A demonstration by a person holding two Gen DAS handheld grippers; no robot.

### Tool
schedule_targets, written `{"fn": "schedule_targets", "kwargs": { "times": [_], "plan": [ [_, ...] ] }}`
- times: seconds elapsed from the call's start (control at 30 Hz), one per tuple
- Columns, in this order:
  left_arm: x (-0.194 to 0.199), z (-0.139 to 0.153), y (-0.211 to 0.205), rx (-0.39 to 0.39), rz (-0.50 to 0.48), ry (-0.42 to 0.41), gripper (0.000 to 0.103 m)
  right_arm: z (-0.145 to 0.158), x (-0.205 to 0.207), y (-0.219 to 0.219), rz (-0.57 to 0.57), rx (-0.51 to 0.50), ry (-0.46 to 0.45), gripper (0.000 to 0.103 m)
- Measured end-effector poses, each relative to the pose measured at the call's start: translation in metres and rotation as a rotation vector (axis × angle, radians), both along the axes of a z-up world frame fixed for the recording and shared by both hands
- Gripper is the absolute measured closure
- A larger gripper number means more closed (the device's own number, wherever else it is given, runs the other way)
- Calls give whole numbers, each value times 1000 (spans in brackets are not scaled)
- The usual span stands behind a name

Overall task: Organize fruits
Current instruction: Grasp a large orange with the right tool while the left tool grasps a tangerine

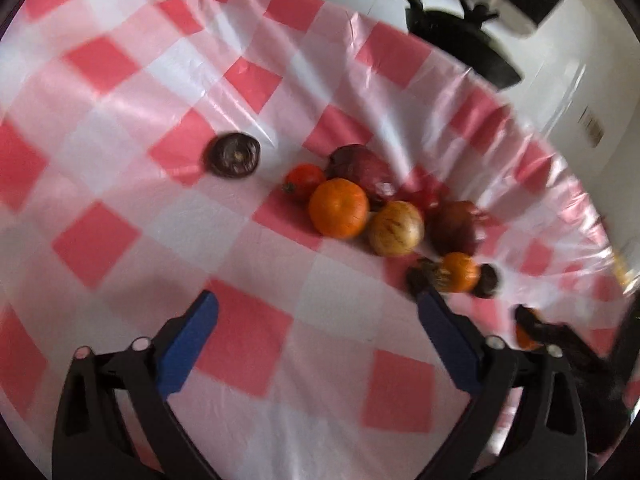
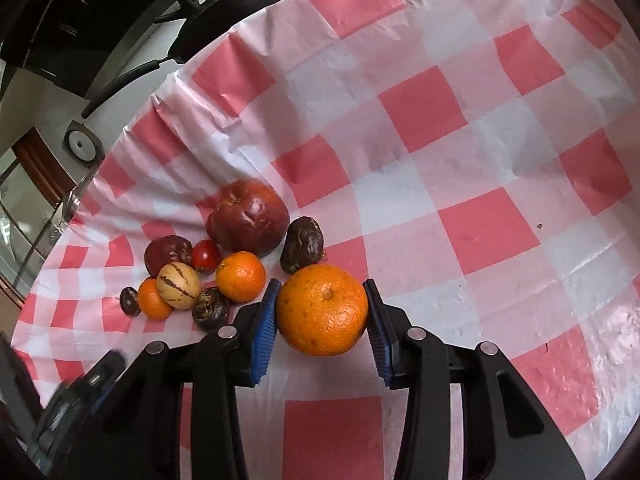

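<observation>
Blue pads of the right gripper (image 2: 322, 300), tilted downward, were pressed on a big bumpy orange (image 2: 322, 310) beside the fruit pile (image 2: 224, 264); the left gripper (image 1: 318, 308) was held wide and empty.

Left tongs (image 1: 318, 294) gape wide — right tongs (image 2: 322, 312) clamped, both angled downward.
</observation>
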State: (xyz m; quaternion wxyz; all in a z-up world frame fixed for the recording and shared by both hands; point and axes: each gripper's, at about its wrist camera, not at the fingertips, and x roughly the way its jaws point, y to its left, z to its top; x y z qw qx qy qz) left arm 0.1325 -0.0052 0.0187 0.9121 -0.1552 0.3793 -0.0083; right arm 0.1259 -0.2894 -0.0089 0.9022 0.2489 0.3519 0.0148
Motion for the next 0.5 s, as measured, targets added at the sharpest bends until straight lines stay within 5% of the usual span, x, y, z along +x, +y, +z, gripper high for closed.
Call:
{"fn": "schedule_targets", "kwargs": {
  "times": [0.13,0.43,0.5],
  "plan": [
    [38,-4,-13,116,-34,63,32,1,0,1,9,5,-1,62],
    [89,-8,-22,144,-6,103,36,1,-1,2,8,11,-6,62],
    [89,-7,-23,146,-18,99,59,1,-1,1,9,16,-11,62]
  ]
}}
